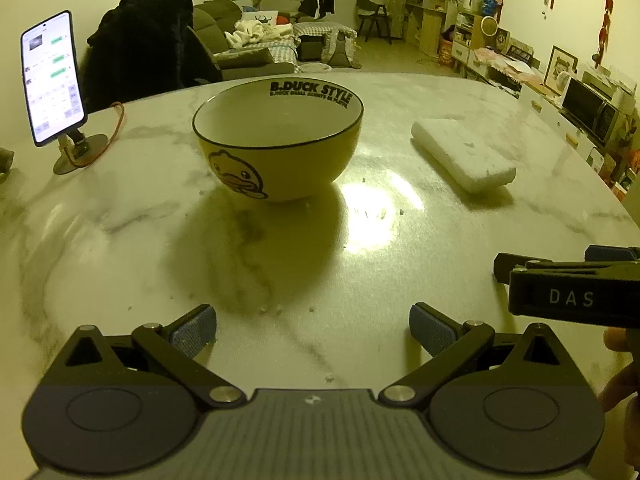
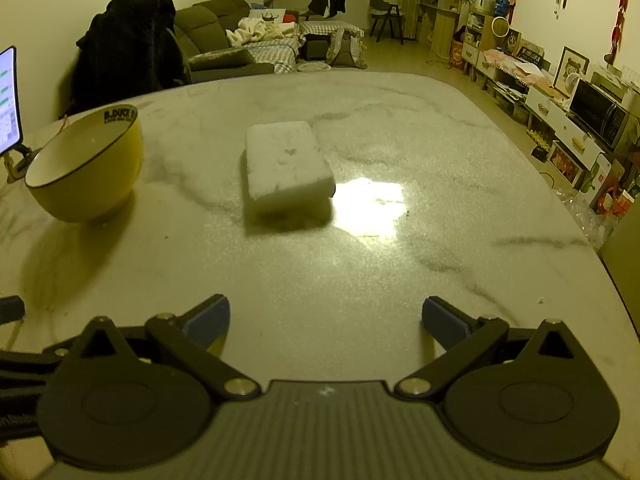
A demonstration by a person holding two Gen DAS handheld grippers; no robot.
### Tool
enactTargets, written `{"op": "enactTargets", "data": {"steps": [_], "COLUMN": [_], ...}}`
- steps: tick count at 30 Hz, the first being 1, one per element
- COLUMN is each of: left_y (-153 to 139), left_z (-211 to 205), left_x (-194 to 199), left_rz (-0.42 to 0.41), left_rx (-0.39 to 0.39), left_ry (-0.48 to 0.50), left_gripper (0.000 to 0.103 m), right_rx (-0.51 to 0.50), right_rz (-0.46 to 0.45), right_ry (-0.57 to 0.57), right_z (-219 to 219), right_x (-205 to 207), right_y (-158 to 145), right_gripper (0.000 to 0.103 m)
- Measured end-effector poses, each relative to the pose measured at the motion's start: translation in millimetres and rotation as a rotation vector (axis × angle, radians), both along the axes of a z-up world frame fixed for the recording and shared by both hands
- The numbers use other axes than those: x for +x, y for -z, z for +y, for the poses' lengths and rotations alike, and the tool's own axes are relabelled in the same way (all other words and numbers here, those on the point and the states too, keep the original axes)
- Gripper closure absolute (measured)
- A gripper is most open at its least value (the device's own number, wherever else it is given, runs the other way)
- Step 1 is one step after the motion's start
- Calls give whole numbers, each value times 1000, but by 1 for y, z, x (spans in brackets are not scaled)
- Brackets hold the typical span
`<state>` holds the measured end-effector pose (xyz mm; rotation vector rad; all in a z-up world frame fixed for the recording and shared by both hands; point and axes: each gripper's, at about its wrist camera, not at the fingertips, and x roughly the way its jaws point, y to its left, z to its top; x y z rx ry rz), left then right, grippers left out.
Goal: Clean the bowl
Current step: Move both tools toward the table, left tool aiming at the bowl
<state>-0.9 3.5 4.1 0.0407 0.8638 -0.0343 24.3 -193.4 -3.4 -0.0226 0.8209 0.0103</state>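
A yellow bowl (image 1: 278,138) with a duck picture and a dark rim stands upright on the marble table (image 1: 120,240), straight ahead of my left gripper (image 1: 313,330), which is open and empty, well short of it. A white sponge block (image 1: 464,155) lies to the bowl's right. In the right wrist view the sponge (image 2: 286,164) lies ahead of my right gripper (image 2: 326,320), which is open and empty, and the bowl (image 2: 86,166) is at the left. The right gripper's body shows at the right edge of the left wrist view (image 1: 572,286).
A phone on a stand (image 1: 54,80) with an orange cable stands at the table's far left. A chair draped with a dark coat (image 1: 148,48) is behind the table. Small crumbs dot the tabletop (image 2: 360,260). A lamp glare lies beside the sponge.
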Motion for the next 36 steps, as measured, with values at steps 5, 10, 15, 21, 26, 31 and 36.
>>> {"op": "enactTargets", "data": {"steps": [5, 10, 15, 21, 26, 31, 36], "left_y": [-3, -6, -5, -3, -4, -6, -9], "left_z": [-2, -5, -4, 0, 3, 4, 2], "left_x": [0, -2, -1, 1, 2, 3, 3], "left_rz": [12, 1, 24, 51, 54, 53, 45], "left_rx": [21, 48, 28, 2, -4, -2, 0], "left_ry": [13, 23, 22, 17, 3, 1, 10], "left_gripper": [0, 0, 0, 0, 0, 0, 0], "right_rx": [1, 4, 3, 1, -2, -11, -18], "right_rz": [6, 33, 81, 109, 132, 130, 117], "right_ry": [-6, -17, -34, -63, -82, -83, -83], "right_z": [-2, 1, 7, 19, 28, 32, 33], "right_x": [-1, 1, 5, 9, 13, 13, 10], "right_y": [-1, -4, -8, -9, -11, -14, -18], "right_gripper": [1, 3, 3, 5, 9, 10, 10]}}
